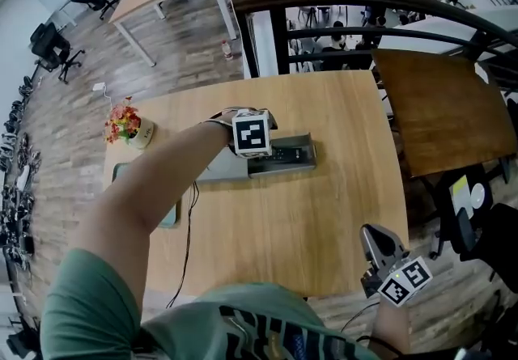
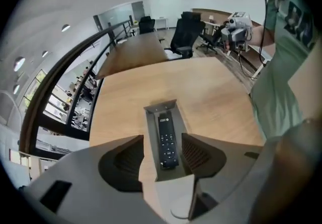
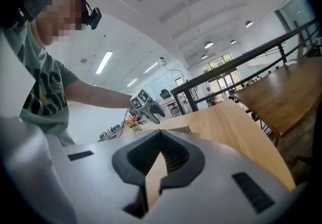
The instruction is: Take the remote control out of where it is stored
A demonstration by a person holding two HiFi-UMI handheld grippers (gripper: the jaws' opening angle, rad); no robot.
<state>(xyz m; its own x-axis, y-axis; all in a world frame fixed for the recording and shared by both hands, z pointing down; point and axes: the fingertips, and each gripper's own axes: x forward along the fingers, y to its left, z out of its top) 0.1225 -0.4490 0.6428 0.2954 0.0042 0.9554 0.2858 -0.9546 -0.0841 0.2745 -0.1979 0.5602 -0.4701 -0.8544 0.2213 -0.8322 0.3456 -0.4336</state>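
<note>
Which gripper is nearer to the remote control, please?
Left. The left gripper hangs directly over the remote control, jaws open; the right gripper is away by the table's near corner.

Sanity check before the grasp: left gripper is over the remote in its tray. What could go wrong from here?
1. The remote lies flat in a narrow grey tray. The open left gripper spans roughly the tray's width, so a pad may land on a tray wall instead of beside the remote.
2. The remote looks thin and sits low in the tray, so a grip on its edges could be shallow and slip on lifting.
</note>
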